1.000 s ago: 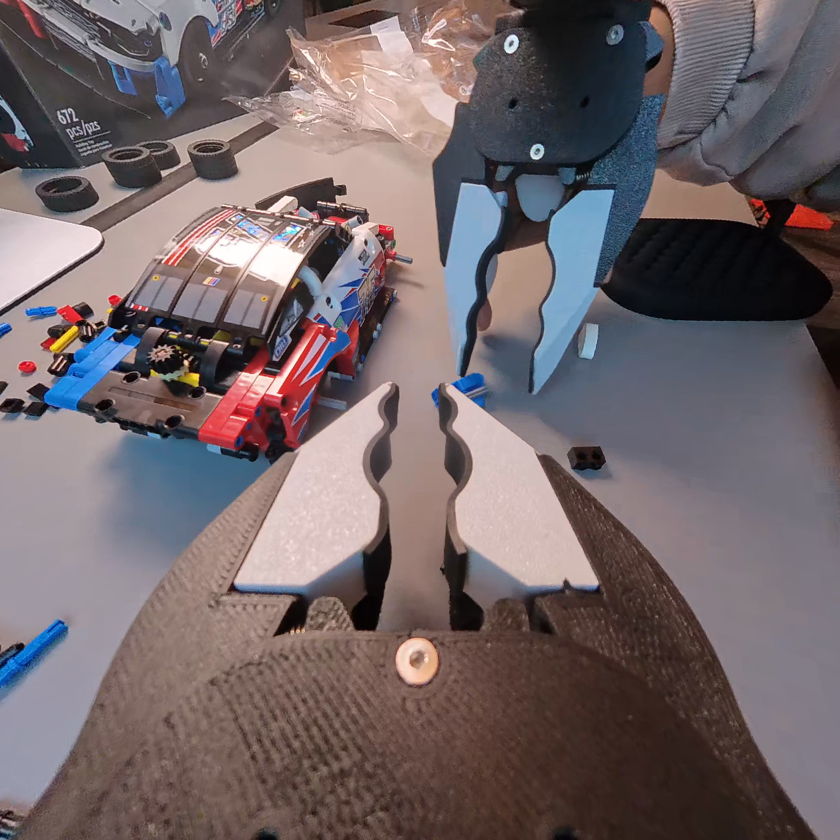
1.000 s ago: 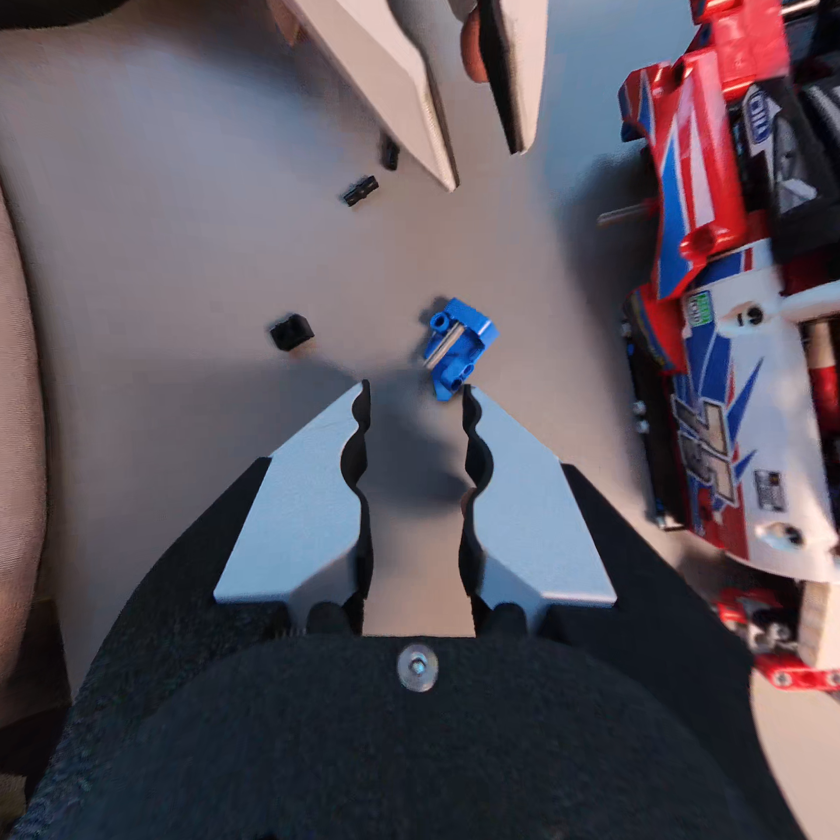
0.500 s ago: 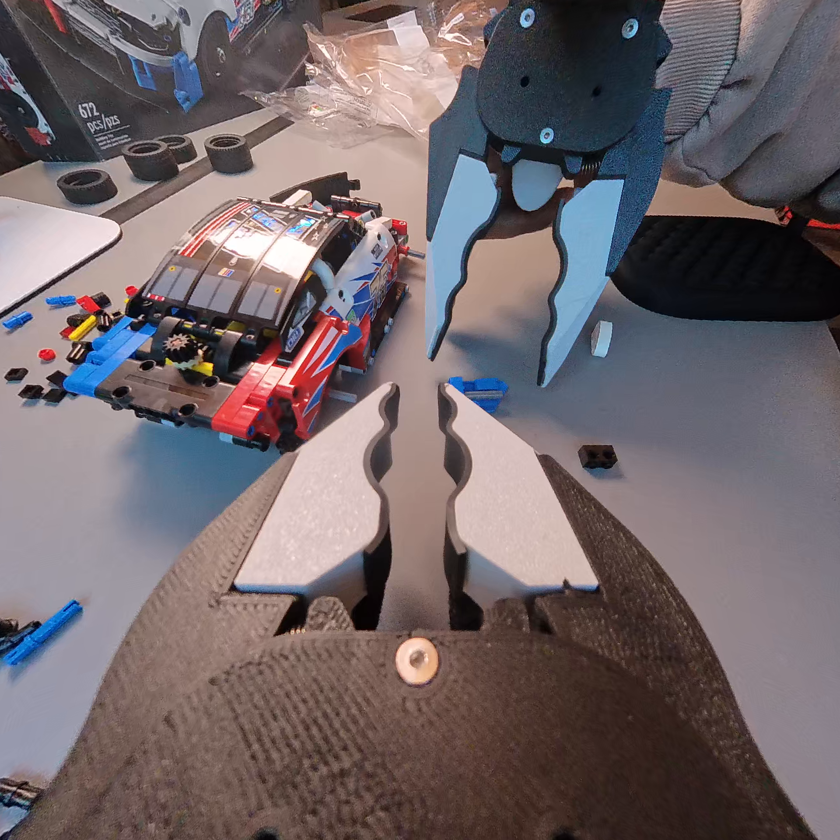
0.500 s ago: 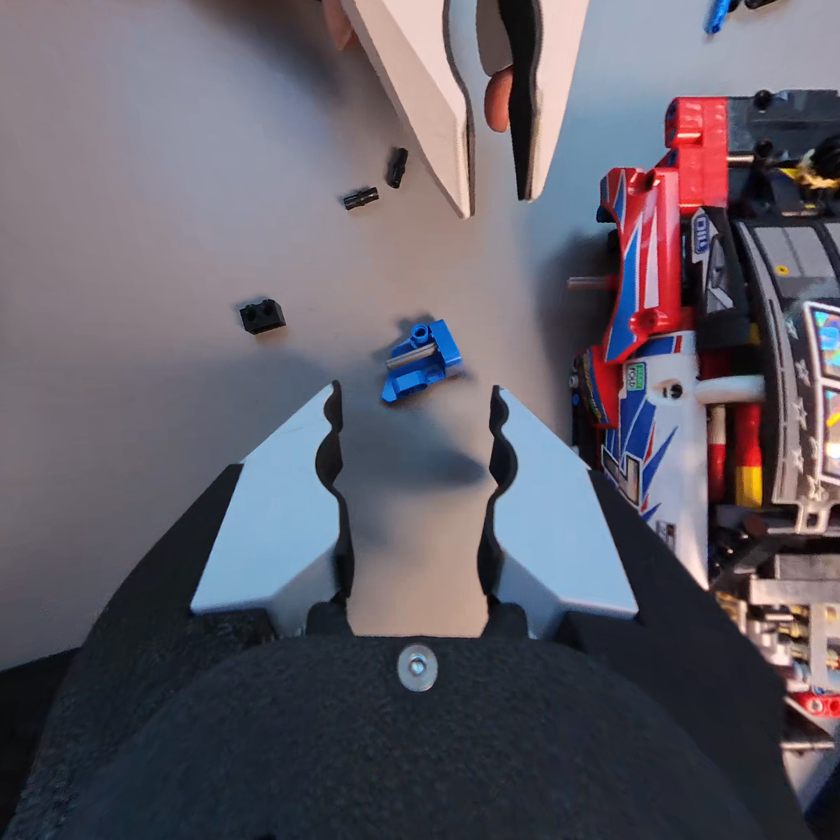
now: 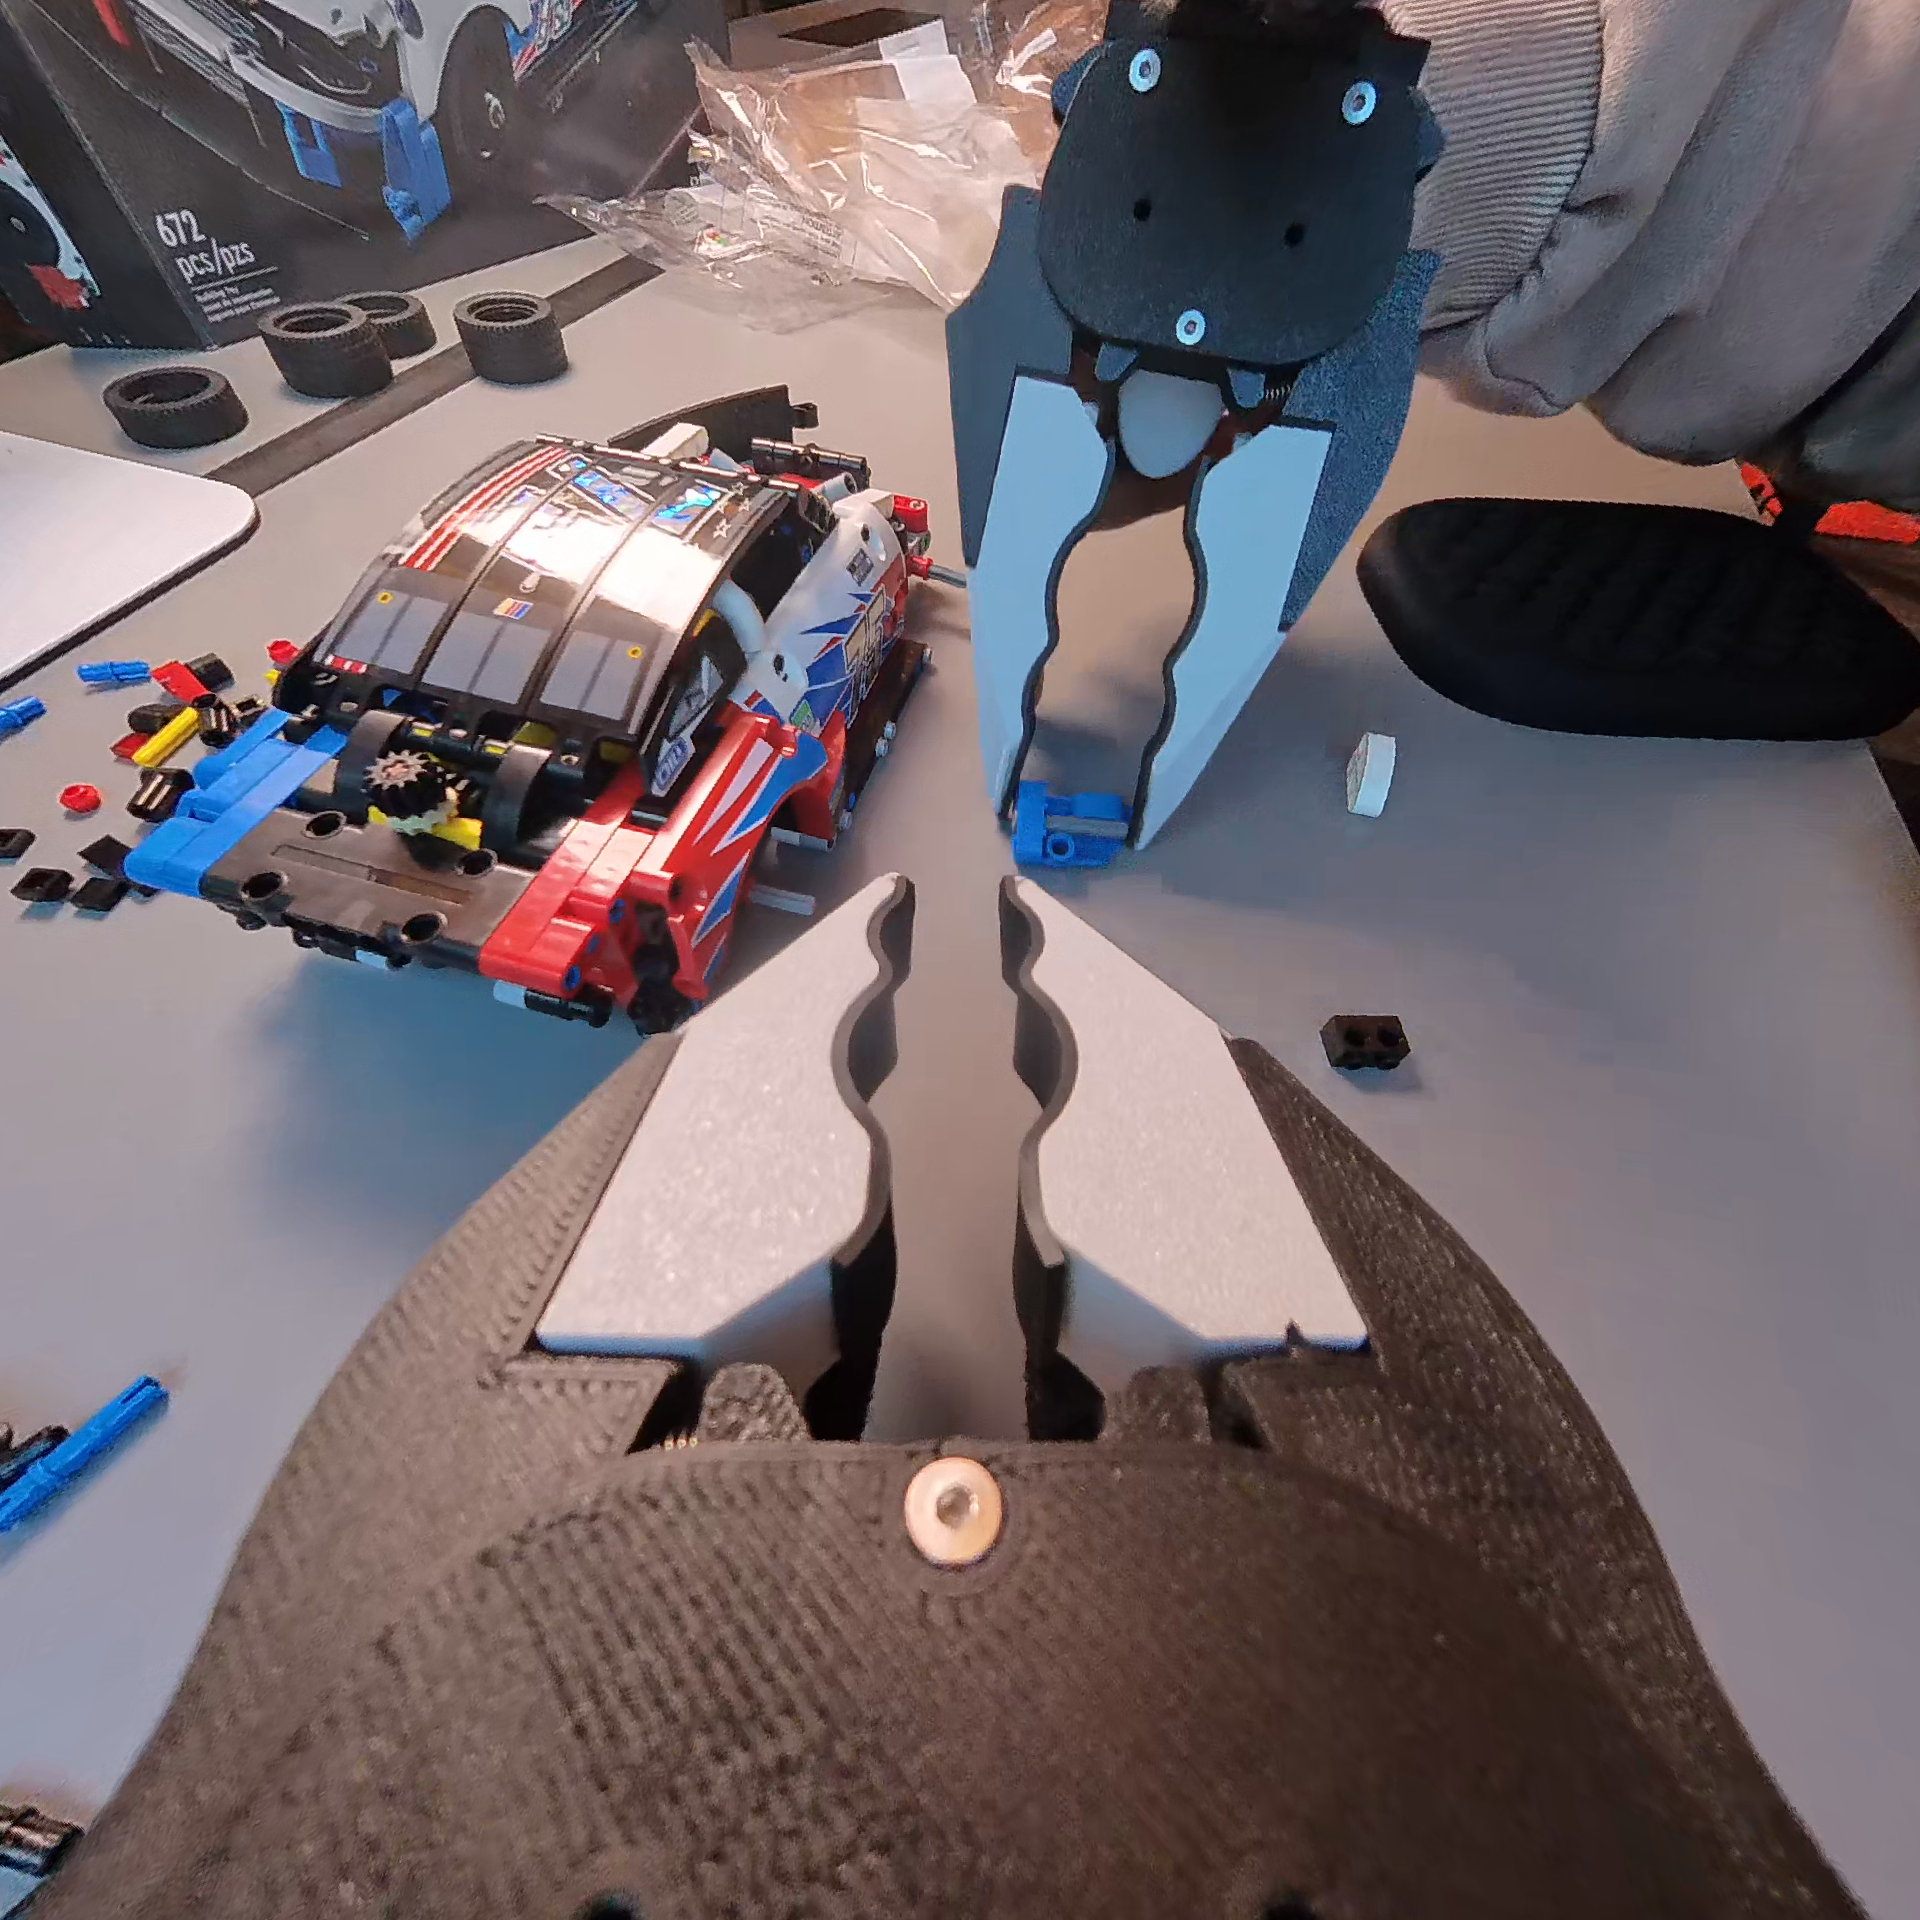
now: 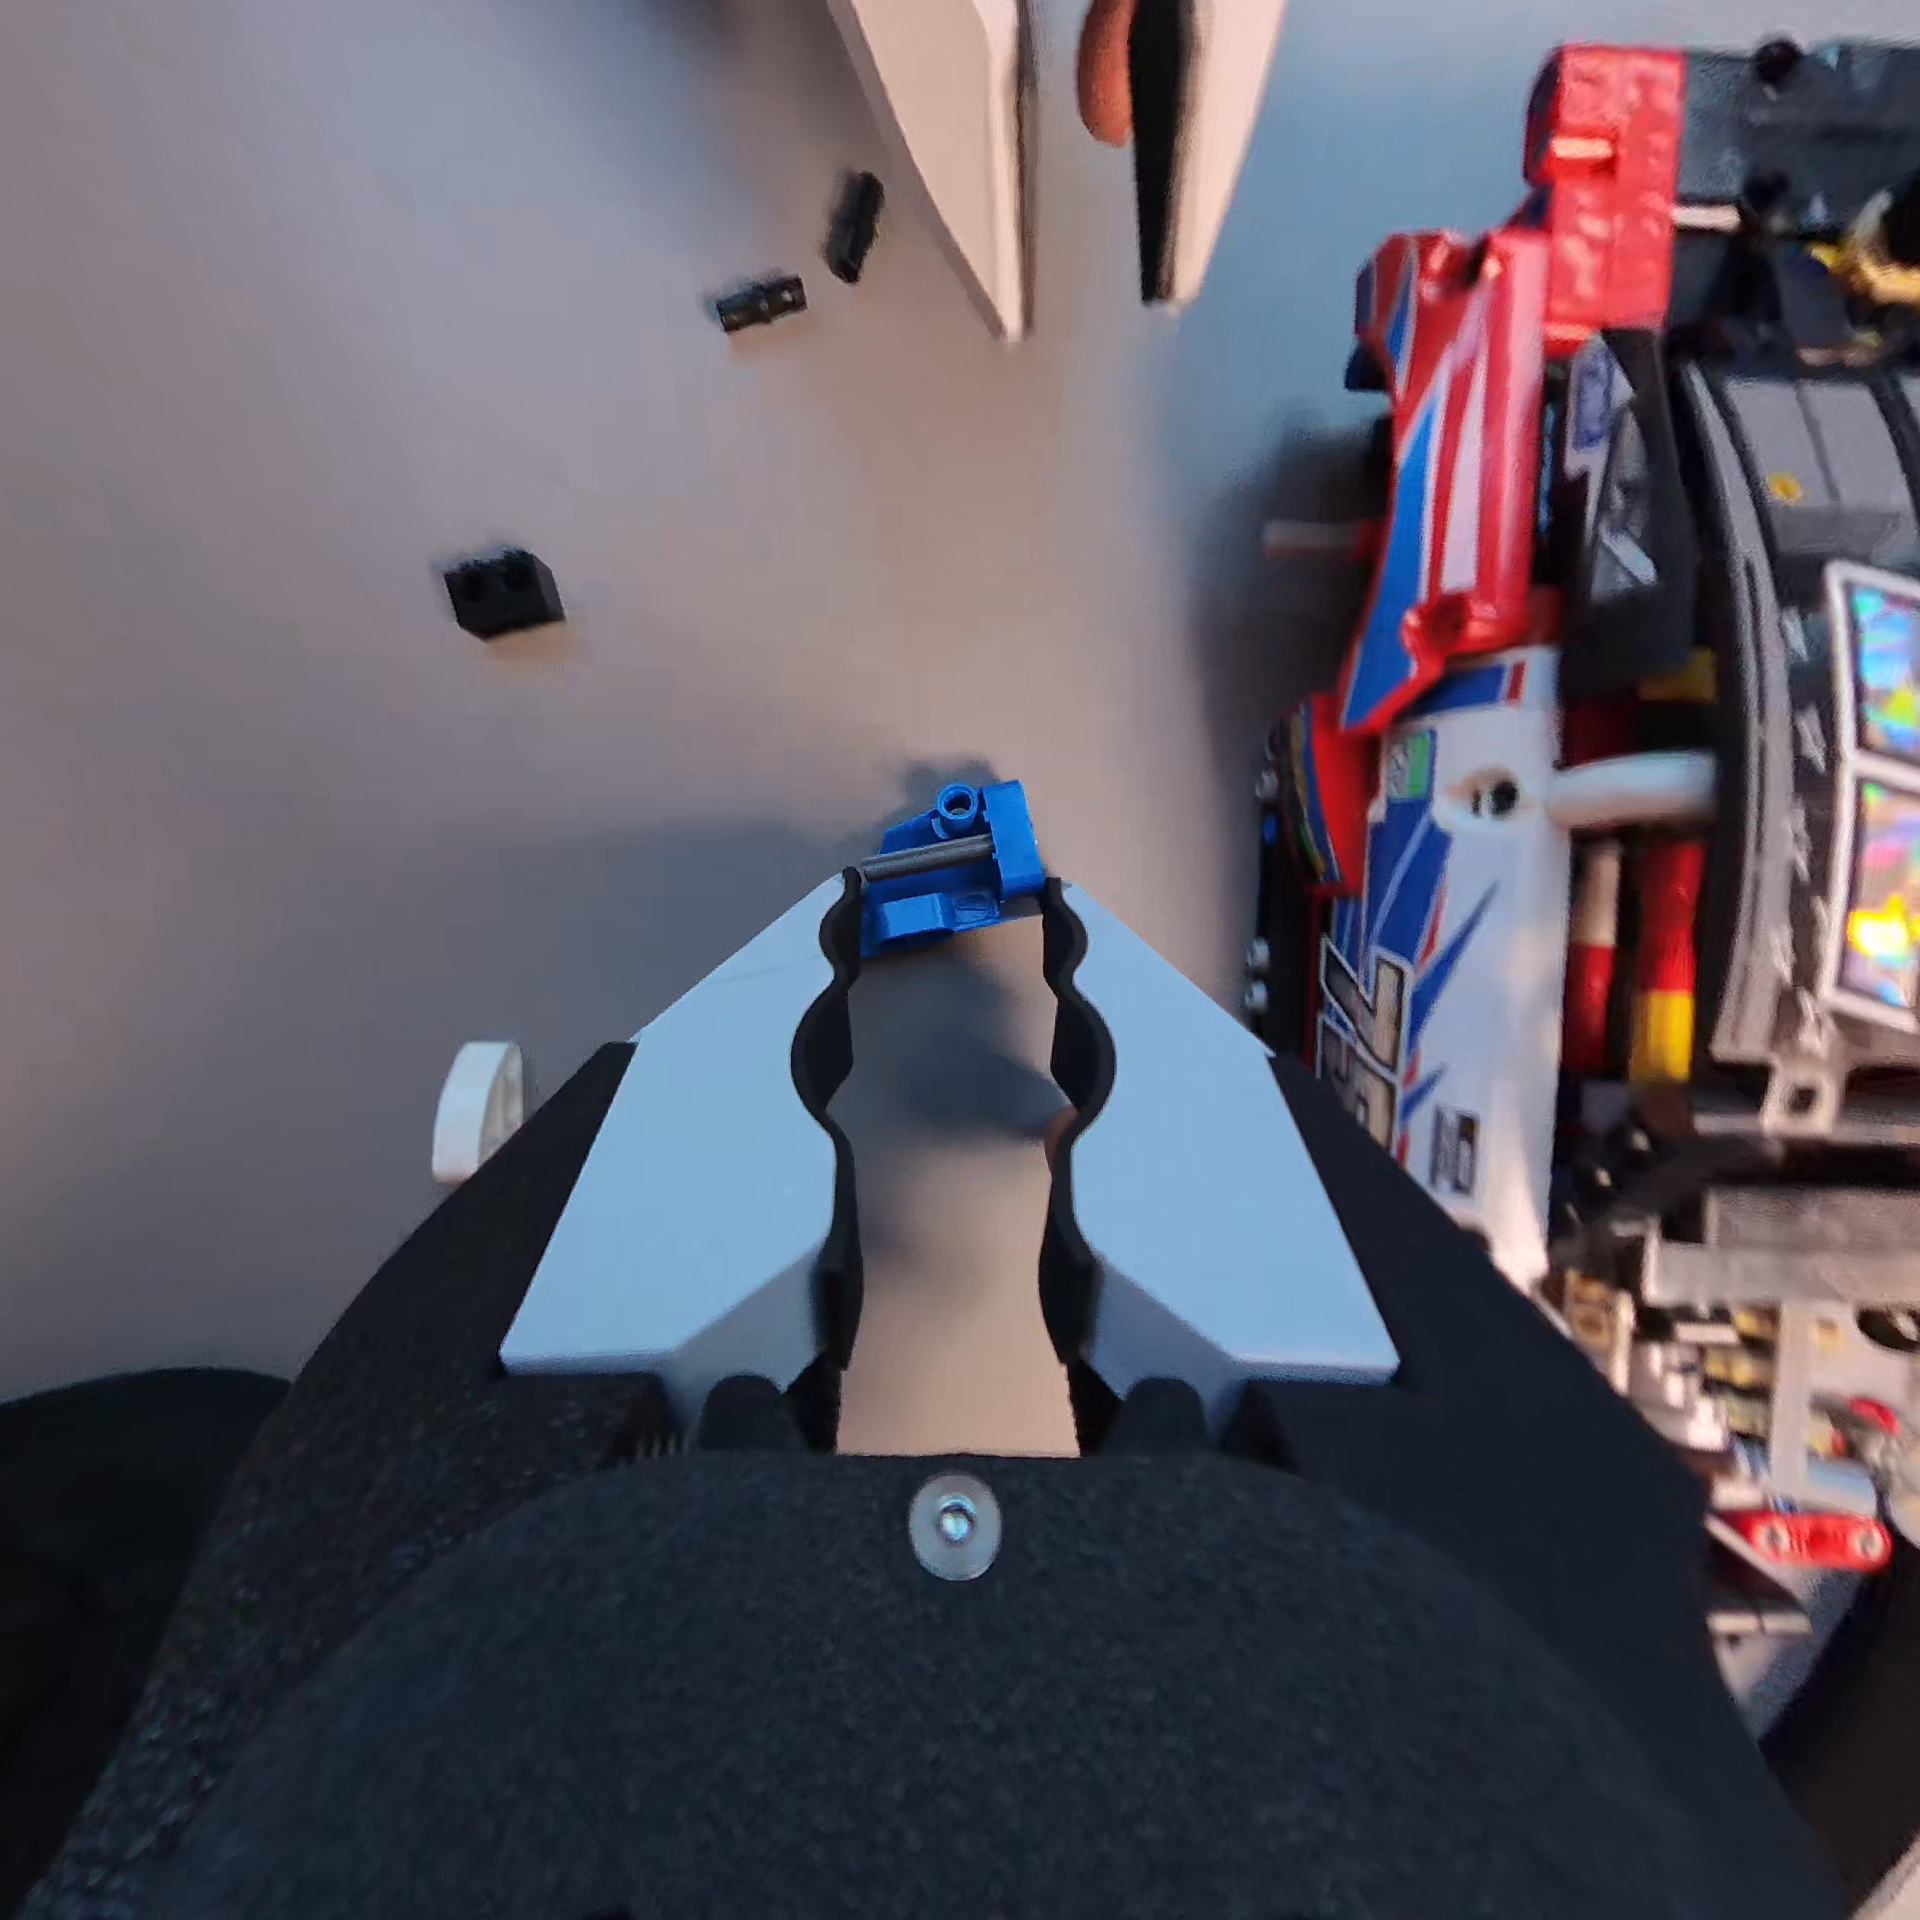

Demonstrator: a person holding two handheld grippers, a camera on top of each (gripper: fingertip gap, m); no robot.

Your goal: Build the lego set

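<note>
Grey table, our right gripper tips pinching the light, stiff blue piece beside the car, so we grip its flat sides, left gripper slightly apart, empty.

On the desk the car model stands left of the small piece, which lies between the tips of the right gripper, ahead of the left gripper. A small brick lies right of the left gripper. Loose parts lie left of the car. Behind the car sit tyres, then a box and plastic bags.
</note>
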